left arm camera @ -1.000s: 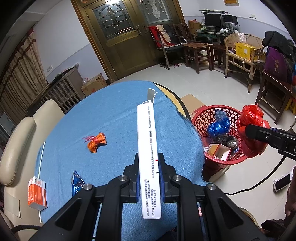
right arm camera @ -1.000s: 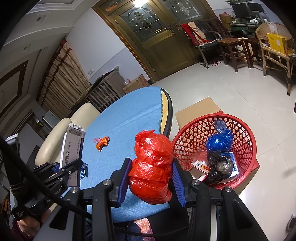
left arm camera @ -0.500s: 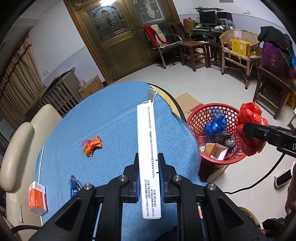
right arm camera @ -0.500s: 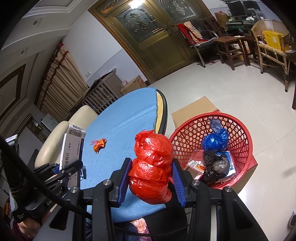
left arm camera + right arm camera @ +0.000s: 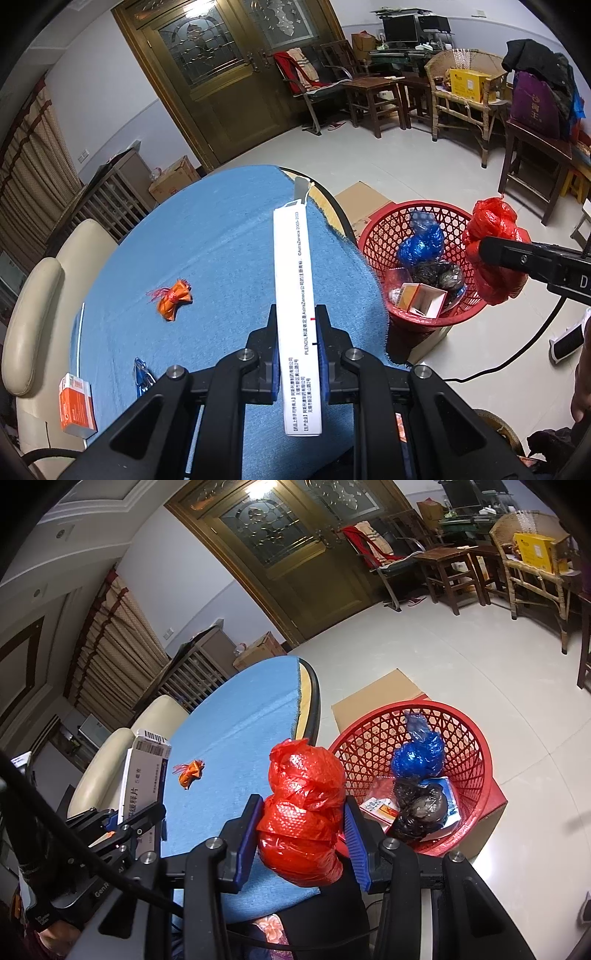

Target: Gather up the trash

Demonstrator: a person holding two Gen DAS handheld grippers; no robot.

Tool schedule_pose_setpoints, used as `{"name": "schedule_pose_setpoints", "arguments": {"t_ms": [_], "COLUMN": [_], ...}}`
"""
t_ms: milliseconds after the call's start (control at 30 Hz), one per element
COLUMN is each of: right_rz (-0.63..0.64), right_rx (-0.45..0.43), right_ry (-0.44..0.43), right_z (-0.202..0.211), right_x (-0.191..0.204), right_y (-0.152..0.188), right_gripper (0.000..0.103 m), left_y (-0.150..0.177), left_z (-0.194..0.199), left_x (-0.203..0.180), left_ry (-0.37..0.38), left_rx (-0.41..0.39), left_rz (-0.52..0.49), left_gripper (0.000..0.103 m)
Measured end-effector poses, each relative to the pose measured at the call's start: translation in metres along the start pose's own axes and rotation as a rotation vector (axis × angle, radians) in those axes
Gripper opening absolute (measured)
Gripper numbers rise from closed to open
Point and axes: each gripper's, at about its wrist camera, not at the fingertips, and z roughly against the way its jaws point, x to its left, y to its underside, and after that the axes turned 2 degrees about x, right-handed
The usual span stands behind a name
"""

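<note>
The right gripper (image 5: 301, 834) is clamped on a knotted red bag (image 5: 303, 808) at lower centre of its view; the left gripper (image 5: 297, 354) is pinched tight on a thin white carton (image 5: 295, 295) standing on edge, centre frame. The step in hand looks like carrying both to the red basket (image 5: 476, 760), which stands on the floor at centre right, just past the counter (image 5: 236, 731) edge. To do it well, bring each load fully over the rim before letting go; the long carton should tip end-first so it does not bridge the rim. The basket already holds a blue bag (image 5: 417, 755), a black bag (image 5: 421, 808) and small boxes, leaving less room. Left on the counter: an orange wrapper (image 5: 173, 299), a blue scrap (image 5: 140, 373) and an orange box (image 5: 75, 406) at lower left.
</note>
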Motion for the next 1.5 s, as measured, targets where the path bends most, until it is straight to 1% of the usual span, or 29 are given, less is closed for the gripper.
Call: {"name": "schedule_pose_setpoints", "arguments": {"t_ms": [367,833,1500], "right_rz": [-0.016,-0.045,-0.094], "right_rx": [-0.004,-0.010,-0.014], "right_ry": [0.008,0.024,0.039], "right_z": [0.003,0.006,0.010], "right_x": [-0.006,-0.020,-0.040], "right_y": [0.000,0.000,-0.001], "right_gripper": [0.046,0.046,0.046], "left_y": [-0.003,-0.014,-0.022], "left_z": [-0.002,-0.010,-0.027], "left_x": [-0.009,-0.032,-0.053], "left_ry": [0.005,0.013,0.031], "left_rx": [0.000,-0.003,0.021], "left_rz": [-0.032,-0.086,-0.134], "left_gripper": [0.017,0.017,0.017]}}
